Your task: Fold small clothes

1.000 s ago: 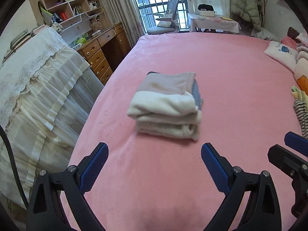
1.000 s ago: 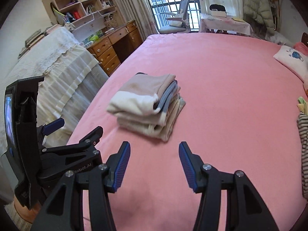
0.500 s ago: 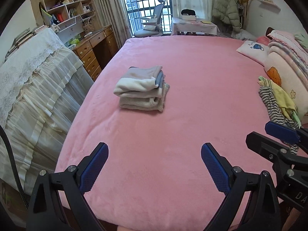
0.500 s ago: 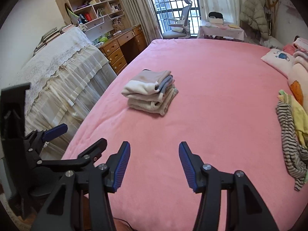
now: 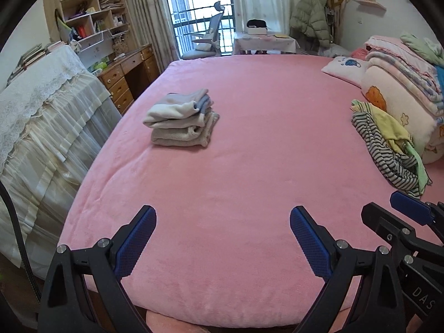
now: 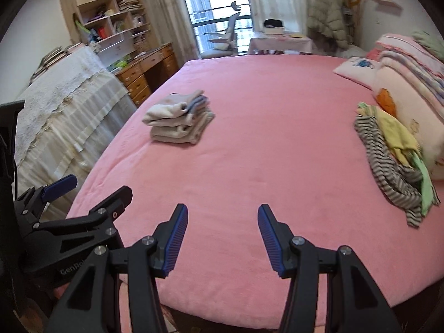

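Note:
A stack of folded cream and grey clothes (image 5: 181, 122) (image 6: 179, 120) rests on the left part of the pink bed (image 5: 249, 166) (image 6: 263, 152). A loose heap of unfolded clothes, striped black-and-white with yellow and green pieces (image 5: 388, 147) (image 6: 396, 161), lies at the bed's right side. My left gripper (image 5: 222, 236) hangs open over the bed's near edge, nothing between its fingers. My right gripper (image 6: 222, 236) is also open and empty, just to the right of the left one. Both are well short of either pile.
Folded blankets and a cartoon-print pillow (image 5: 402, 88) are piled at the right, behind the loose heap. A lace-covered piece of furniture (image 5: 41, 116) stands left of the bed, with a wooden desk and shelves (image 5: 125, 66) beyond. A chair and small table stand by the far window.
Both grippers have drawn back from the folded stack toward the bed's near edge, so the stack looks smaller and farther. The loose heap at the right has come into fuller view. Jaws unchanged.

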`<action>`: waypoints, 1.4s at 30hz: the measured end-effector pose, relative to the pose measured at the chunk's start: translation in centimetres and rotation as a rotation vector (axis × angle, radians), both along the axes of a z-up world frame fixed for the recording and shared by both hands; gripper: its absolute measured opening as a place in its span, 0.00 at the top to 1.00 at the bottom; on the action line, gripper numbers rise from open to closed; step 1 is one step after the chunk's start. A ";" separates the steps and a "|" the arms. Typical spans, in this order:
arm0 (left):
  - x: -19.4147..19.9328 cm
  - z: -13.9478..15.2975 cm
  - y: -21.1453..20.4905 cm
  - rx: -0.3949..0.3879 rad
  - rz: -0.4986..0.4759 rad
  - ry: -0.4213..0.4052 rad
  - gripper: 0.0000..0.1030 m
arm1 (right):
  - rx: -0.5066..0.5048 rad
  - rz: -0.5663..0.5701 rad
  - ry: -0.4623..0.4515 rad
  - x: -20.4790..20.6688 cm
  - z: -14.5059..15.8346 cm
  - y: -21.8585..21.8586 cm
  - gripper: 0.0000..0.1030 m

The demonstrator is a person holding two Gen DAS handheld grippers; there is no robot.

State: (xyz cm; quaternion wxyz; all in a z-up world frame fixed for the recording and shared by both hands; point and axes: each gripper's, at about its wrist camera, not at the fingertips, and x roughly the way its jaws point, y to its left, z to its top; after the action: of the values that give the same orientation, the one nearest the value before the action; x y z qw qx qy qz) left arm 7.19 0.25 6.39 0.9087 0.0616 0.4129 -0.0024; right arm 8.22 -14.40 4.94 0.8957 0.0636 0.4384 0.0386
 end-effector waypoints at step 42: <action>4.0 -1.6 -0.2 -0.056 0.011 -0.009 0.06 | -0.134 -0.118 -0.150 0.6 -0.4 -0.1 0.45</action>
State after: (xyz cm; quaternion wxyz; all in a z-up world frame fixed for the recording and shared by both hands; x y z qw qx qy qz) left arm 11.22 0.07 4.75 0.9118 0.0339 0.4091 -0.0089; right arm 8.85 -14.46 4.55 0.9290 0.0260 0.3671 -0.0390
